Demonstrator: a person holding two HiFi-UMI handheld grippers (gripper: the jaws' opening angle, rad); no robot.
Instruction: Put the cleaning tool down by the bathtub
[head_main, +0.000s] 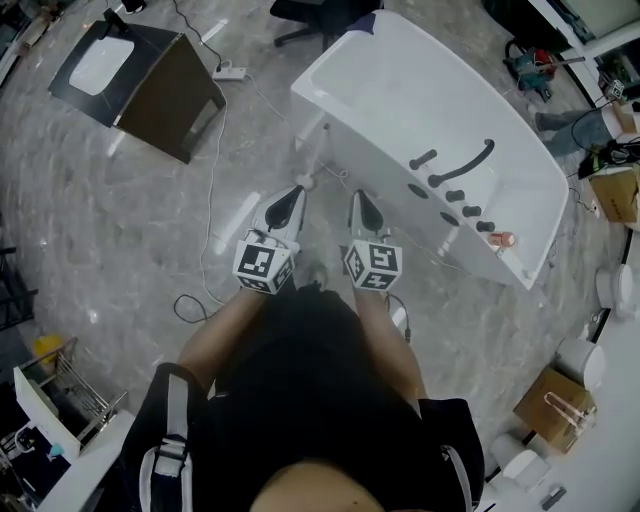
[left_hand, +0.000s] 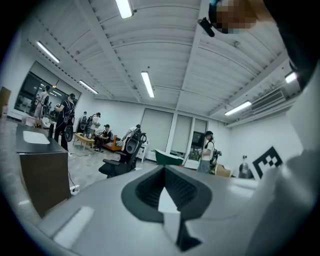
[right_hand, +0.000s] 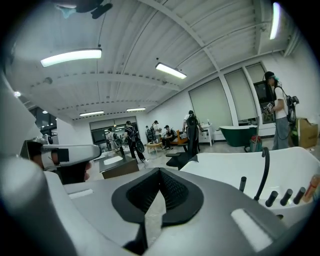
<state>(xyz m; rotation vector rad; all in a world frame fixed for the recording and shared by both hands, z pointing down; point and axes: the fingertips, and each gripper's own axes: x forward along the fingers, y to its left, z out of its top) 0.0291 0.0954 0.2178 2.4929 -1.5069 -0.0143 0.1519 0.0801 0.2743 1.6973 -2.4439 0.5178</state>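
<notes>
The white bathtub (head_main: 430, 120) stands on the grey marble floor just ahead and to the right, with black taps (head_main: 460, 165) and a small orange bottle (head_main: 502, 239) on its rim. It also fills the right of the right gripper view (right_hand: 240, 167). A thin white stick with a small knob (head_main: 306, 181) stands at the tub's near corner; I cannot tell whether it is the cleaning tool. My left gripper (head_main: 293, 192) (left_hand: 164, 169) and right gripper (head_main: 357, 197) (right_hand: 160, 171) are held side by side in the air, both shut with nothing between the jaws.
A dark cabinet with a white basin (head_main: 135, 75) stands at the far left, and a power strip (head_main: 230, 71) and cables (head_main: 190, 305) lie on the floor. Cardboard boxes (head_main: 555, 405) stand at the right, a wire rack (head_main: 60, 385) at the lower left. Several people and an office chair (left_hand: 117, 162) are farther off.
</notes>
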